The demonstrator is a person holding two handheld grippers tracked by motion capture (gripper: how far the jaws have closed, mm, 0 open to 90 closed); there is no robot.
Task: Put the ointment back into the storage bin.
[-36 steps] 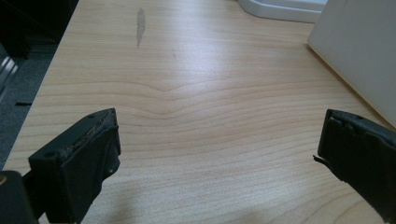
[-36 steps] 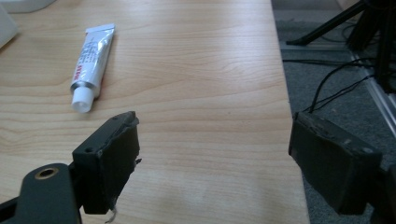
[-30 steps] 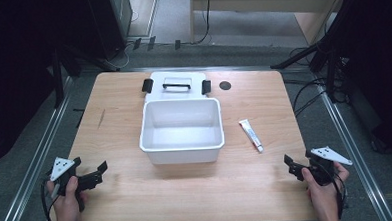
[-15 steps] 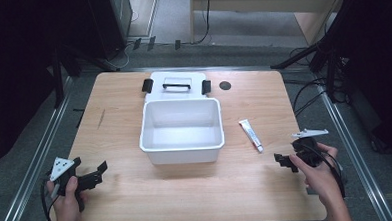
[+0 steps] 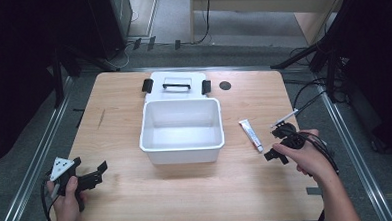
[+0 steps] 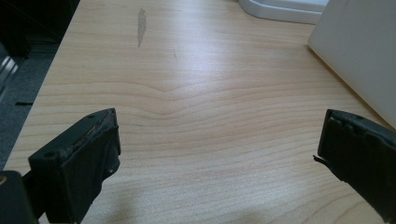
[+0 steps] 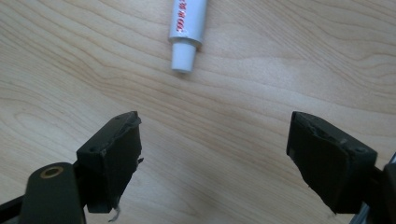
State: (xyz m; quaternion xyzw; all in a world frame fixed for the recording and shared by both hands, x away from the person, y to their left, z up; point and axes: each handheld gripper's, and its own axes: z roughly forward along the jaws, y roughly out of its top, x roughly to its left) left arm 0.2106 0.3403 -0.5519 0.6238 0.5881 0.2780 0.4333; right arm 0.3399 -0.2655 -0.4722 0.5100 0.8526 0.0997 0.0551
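The left tool [image 5: 96,176] rests over the surface [image 5: 115,144] at the near left corner, spread wide with nothing in it. The bin [image 5: 181,130] in the middle holds nothing yet (its lid [image 5: 177,84] lies behind). Just right of it lies the tube [image 5: 250,135], untouched; the right tool [image 5: 276,146] hovers by its cap end, gaping and bare. Grasping and placing remain, by my reckoning.

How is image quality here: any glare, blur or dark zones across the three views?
High view: table evenly lit, surroundings nearly black, white bin bright but readable. Left gripper view: soft sheen on the wood, jaws slightly out of focus. Right gripper view: tube fairly sharp, its red print too soft to read, jaws blurred at the bottom.
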